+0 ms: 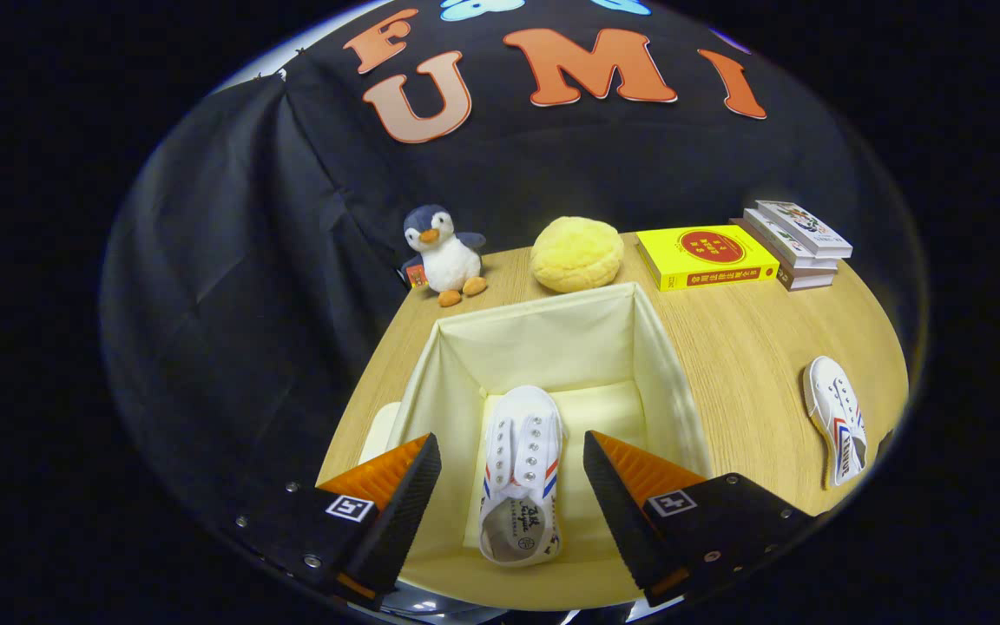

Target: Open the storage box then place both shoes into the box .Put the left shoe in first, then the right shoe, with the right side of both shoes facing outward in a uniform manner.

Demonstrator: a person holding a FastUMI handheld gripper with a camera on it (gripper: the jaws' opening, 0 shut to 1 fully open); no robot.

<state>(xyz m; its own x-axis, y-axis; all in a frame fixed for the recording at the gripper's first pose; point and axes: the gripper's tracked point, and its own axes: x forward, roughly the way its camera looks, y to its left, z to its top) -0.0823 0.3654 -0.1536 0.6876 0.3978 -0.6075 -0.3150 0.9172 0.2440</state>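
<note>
1 shoe (520,473) lies in the box (552,334); the tool (513,486) gapes wide, empty — next, grip the other shoe (835,417) near the desk's right edge.

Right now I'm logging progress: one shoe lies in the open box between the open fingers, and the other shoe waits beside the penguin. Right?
Not quite. The gripper view shows the other shoe lying on the table right of the box, far from the penguin. The rest holds: one shoe inside, gripper open.

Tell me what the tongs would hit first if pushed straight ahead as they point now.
Probably the white shoe lying in the open storage box: it sits between the open tongs, apart from both. Depth is unclear.
</note>
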